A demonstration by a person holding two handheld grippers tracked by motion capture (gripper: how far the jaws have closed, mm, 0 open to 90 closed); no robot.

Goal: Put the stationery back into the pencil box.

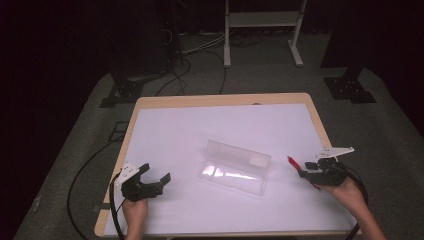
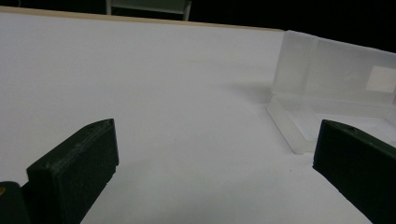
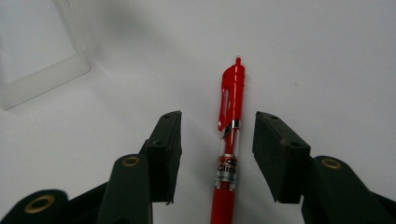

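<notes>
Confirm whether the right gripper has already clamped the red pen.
No: in the right gripper view the red pen lies between the right gripper jaws with gaps on both sides.

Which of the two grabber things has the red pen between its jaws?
The right gripper does: the red pen lies between its open jaws, untouched. The left gripper has bare white table between its jaws.

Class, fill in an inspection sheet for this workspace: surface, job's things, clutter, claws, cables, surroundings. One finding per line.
Surface: white table, wood-edged.
Job's things: clear plastic case lying open mid-table; red pen flat on the table.
Clutter: nothing seen.
Claws: left claw open, apart from the case; right claw open, jaws either side of the pen, not touching.
Cables: black cable on the floor.
Surroundings: grey carpet, white frame, dark stands.
</notes>
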